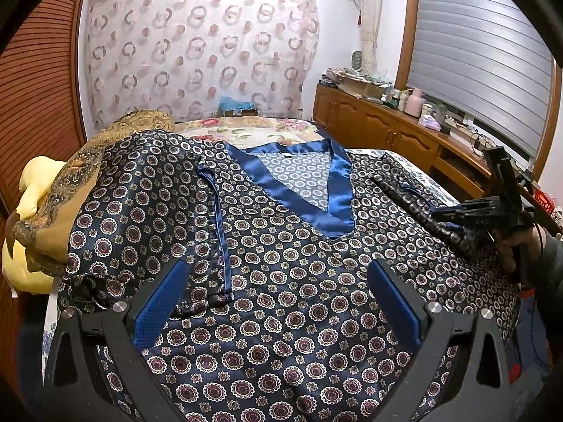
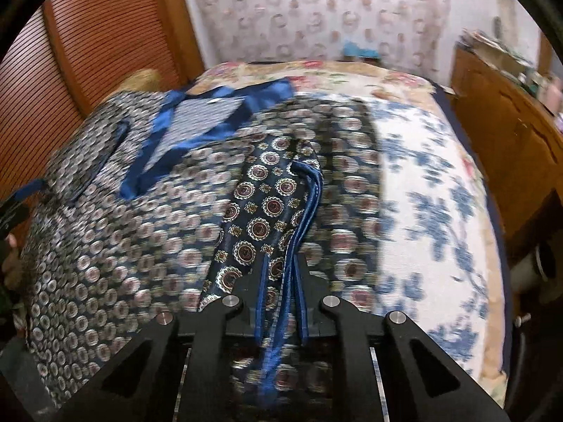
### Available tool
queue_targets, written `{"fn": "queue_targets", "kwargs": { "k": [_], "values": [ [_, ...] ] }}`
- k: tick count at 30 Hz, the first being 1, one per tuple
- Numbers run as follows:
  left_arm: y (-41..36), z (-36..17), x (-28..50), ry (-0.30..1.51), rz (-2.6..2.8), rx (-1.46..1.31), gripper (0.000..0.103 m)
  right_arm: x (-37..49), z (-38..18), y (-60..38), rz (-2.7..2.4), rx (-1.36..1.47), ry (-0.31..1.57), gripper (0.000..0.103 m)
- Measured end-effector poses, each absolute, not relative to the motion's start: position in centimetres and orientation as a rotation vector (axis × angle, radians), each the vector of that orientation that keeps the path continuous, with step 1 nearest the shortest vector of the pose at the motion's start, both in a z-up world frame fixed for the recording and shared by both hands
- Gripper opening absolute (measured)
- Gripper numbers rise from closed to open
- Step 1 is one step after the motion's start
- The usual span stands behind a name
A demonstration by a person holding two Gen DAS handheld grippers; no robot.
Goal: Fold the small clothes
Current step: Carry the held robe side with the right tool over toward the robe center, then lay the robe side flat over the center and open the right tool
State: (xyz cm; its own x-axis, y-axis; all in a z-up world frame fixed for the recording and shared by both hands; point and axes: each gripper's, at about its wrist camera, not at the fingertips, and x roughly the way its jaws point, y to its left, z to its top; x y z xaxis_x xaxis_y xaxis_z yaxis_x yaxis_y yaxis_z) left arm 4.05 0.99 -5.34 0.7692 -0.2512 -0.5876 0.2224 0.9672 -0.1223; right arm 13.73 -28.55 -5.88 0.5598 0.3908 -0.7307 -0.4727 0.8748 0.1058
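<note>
A navy satin top (image 1: 281, 263) with a medallion print and a blue V-neck band (image 1: 337, 190) lies spread on the bed, neck away from me. Its left sleeve (image 1: 197, 211) is folded over the body. My left gripper (image 1: 278, 302) is open above the lower body of the top, with nothing between its blue pads (image 1: 158, 302). My right gripper (image 2: 281, 263) is shut on the right sleeve (image 2: 267, 204) with its blue trim and holds it lifted over the top (image 2: 105, 246). In the left wrist view the right gripper (image 1: 454, 212) is at the right edge.
The bed has a floral cover (image 2: 432, 211). A gold patterned cloth (image 1: 81, 183) and a yellow item (image 1: 31, 190) lie at the left. A wooden cabinet (image 1: 387, 130) with clutter runs along the right wall. A slatted wooden door (image 1: 35, 88) stands at the left.
</note>
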Motion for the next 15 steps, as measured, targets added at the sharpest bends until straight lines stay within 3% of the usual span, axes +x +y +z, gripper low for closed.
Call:
{"fn": "queue_targets", "kwargs": {
  "k": [9,14,15],
  "values": [
    [1.6,-5.3,3.7,0.639,-0.243,-0.054,0.103,11.8,-5.1,-24.5,0.641,-0.131,0.803,0.015],
    [1.9,-5.3,3.7,0.635,-0.241,-0.065,0.103,11.7,-3.3,-25.6,0.572,-0.15,0.732,0.029],
    [1.9,-5.3,3.7,0.635,-0.242,-0.065,0.103,11.7,-3.1,-26.1,0.544,-0.147,0.728,0.041]
  ]
}}
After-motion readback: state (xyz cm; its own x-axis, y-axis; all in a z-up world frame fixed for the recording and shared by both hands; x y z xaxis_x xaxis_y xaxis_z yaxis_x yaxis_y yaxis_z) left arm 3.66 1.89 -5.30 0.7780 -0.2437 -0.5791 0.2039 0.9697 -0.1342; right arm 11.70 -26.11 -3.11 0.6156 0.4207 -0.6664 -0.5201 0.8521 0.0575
